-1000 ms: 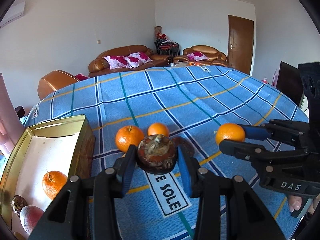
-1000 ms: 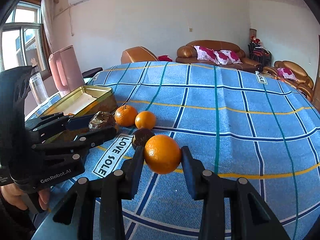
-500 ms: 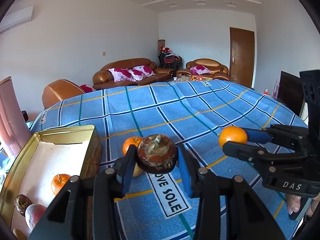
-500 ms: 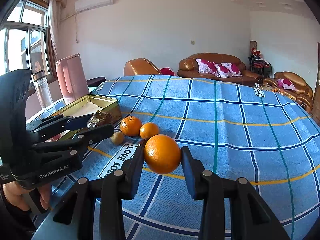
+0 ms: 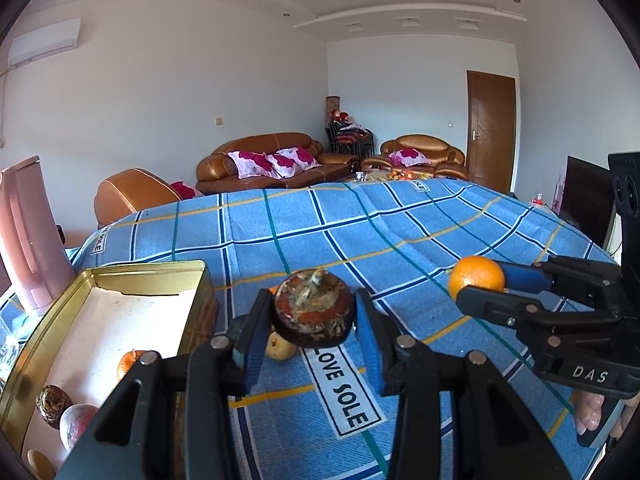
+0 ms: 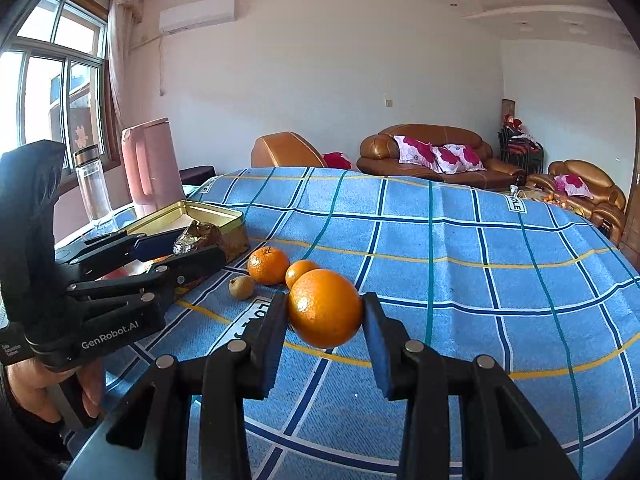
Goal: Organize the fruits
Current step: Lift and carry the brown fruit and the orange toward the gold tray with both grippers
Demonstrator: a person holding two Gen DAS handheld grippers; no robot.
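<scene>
My left gripper [image 5: 314, 322] is shut on a dark brown round fruit [image 5: 314, 308], held above the blue checked tablecloth just right of a gold tin [image 5: 144, 270]. The tin holds an orange [image 5: 130, 362], a dark fruit [image 5: 51, 400] and a reddish fruit [image 5: 78, 424]. My right gripper [image 6: 325, 314] is shut on a large orange [image 6: 325, 306], which also shows at the right of the left wrist view as the orange [image 5: 476, 278]. On the cloth lie two oranges [image 6: 268, 265] [image 6: 301, 272] and a small yellowish fruit [image 6: 241, 287].
A pink jug [image 6: 148, 164] and a glass bottle [image 6: 93, 184] stand behind the tin near the table's left edge. The left gripper [image 6: 200, 240] hangs over the tin's near corner. Brown sofas stand beyond the table's far edge.
The left gripper rose with the brown fruit and tipped upward, bringing the tin closer beside it. The right gripper tilted upward, still holding its orange. The small yellowish fruit came into view.
</scene>
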